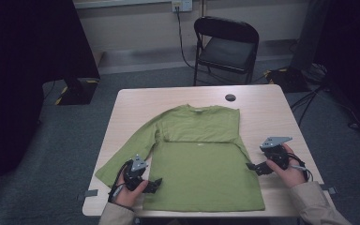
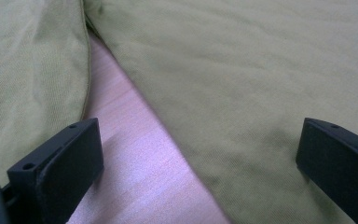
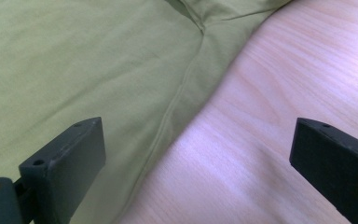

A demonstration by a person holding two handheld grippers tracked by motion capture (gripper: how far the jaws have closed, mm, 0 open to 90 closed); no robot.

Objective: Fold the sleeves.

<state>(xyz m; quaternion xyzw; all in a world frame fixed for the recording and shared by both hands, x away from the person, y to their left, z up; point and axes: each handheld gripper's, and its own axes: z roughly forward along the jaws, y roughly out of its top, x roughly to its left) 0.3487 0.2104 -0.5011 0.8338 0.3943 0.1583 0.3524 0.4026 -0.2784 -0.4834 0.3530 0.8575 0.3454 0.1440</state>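
Green long-sleeved shirt [image 1: 201, 159] flat on the wooden table [image 1: 267, 108], collar toward the far edge, hem toward the person, one sleeve slanting out left, left gripper [image 1: 153, 185] and right gripper [image 1: 254, 168] at its side edges, jaws wide apart, holding nothing.

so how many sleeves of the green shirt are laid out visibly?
1. The left sleeve of the green long-sleeved cotton shirt stretches diagonally toward the light wooden table's near-left edge, beside the left gripper. The other sleeve may be folded under.
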